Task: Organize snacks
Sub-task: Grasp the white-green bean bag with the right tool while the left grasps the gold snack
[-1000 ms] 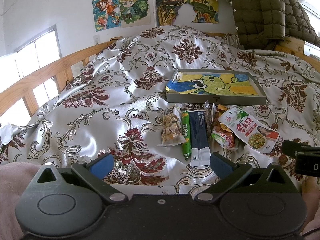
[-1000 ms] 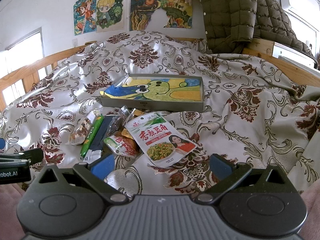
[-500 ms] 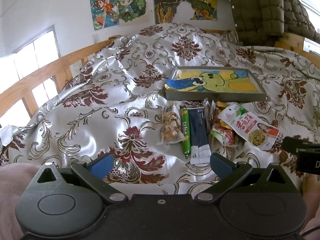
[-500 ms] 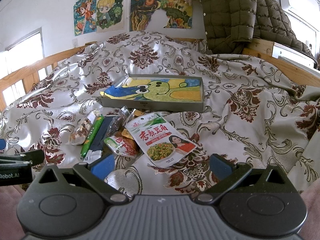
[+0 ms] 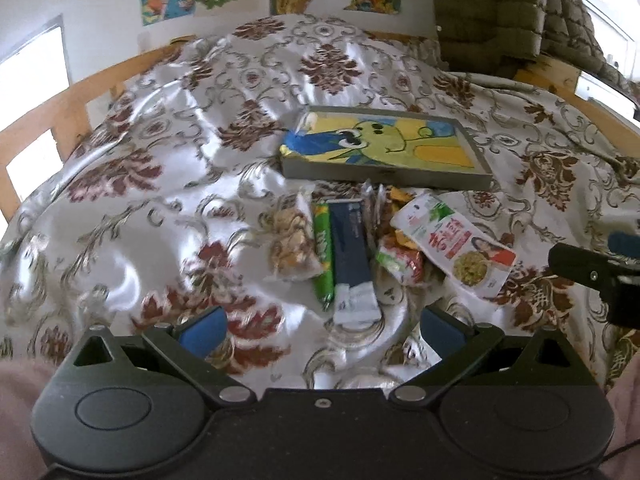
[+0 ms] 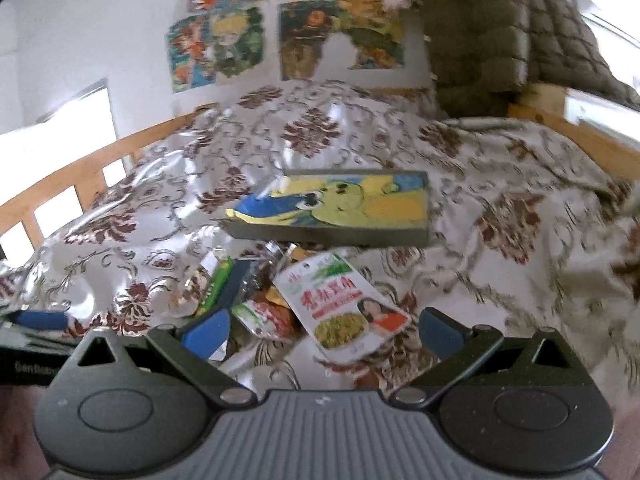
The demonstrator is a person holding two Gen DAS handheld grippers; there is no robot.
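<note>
Hovering wide apart (both empty), each hand-held gripper (image 5: 320, 326) (image 6: 322, 330) faces the snacks (image 5: 352, 248).

- White snack pouch (image 6: 340, 304): red Chinese characters across the front, too blurred to read.
- Left gripper body (image 6: 28, 366), at the right wrist view's left edge: partial white lettering "GenRobo…".

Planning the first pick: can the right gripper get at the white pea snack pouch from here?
Probably yes. The right gripper is open, the white pea snack pouch lies on top of the pile between its fingers, uncovered.
</note>
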